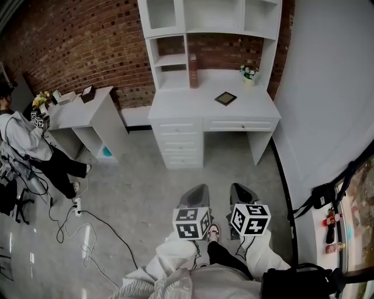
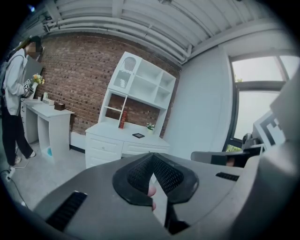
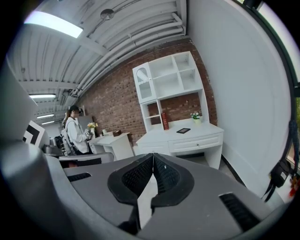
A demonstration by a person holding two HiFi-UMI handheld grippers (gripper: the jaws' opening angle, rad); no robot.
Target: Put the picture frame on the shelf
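Far ahead in the head view, the picture frame (image 1: 225,98) lay flat on the top of the white desk (image 1: 175,108), towards its right half, well apart from both grippers. Above the desk rose the white shelf unit (image 1: 211,16), with a red book (image 1: 193,71) standing upright beneath it and a small pot of flowers (image 1: 249,72) near the right rear corner, just beyond the frame. The left gripper (image 1: 201,188) and the right gripper (image 1: 238,188) hung side by side low in the picture, over the grey floor (image 1: 140,187) and close to the person's knees. Off to the left stood a second white desk (image 1: 87,111), beside which another person (image 1: 20,140) stood (cables trailed over the floor nearby). Seen from the left gripper view, that gripper's jaws met at their tips with nothing gripped; a small pinkish patch showed through the slit lower down, and what it was could not be told. The frame was a small dark shape on the distant desktop, between the book and the flowers. Seen from the right gripper view, its jaws likewise pressed together at the tips and held nothing, and they pointed towards the desk, where the frame lay flat ahead of the flowers, to the right of the book.
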